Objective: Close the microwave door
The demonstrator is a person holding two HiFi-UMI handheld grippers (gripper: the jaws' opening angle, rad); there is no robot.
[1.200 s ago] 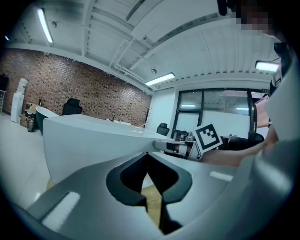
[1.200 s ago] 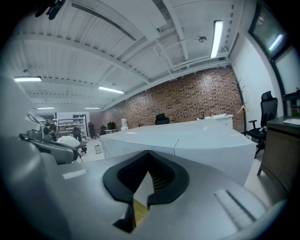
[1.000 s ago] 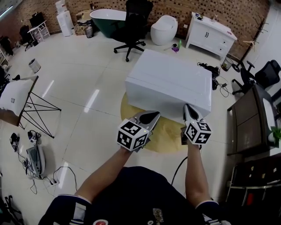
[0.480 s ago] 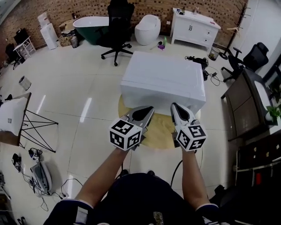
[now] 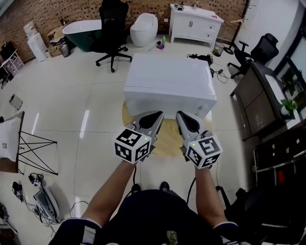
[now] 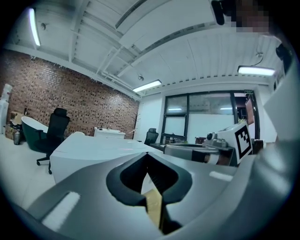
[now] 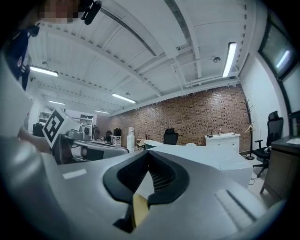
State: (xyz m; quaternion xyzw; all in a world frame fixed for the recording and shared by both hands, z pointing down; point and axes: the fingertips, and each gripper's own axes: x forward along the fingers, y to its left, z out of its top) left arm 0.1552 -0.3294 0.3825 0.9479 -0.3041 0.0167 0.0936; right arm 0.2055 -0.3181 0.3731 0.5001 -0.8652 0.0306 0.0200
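A brick-walled studio space with bathtub (image 5: 80, 32), toilet (image 5: 144, 28), vanity (image 5: 193, 25) and office chairs (image 5: 113, 27).

A large white rectangular block (image 5: 167, 81) stands on a round yellow rug (image 5: 167, 143) on the pale tiled floor (image 5: 86, 95). Before its near side, over the rug, the left claw (image 5: 160, 114) and the right claw (image 5: 178, 114) sit side by side, close together. Behind the block, left to right along the brick wall (image 5: 71, 9), stand a dark green bathtub (image 5: 79, 29), a black office chair (image 5: 112, 24), a white toilet (image 5: 143, 26) and a white drawer cabinet (image 5: 193, 24). A dark wooden desk (image 5: 253, 93) lies to the block's right.
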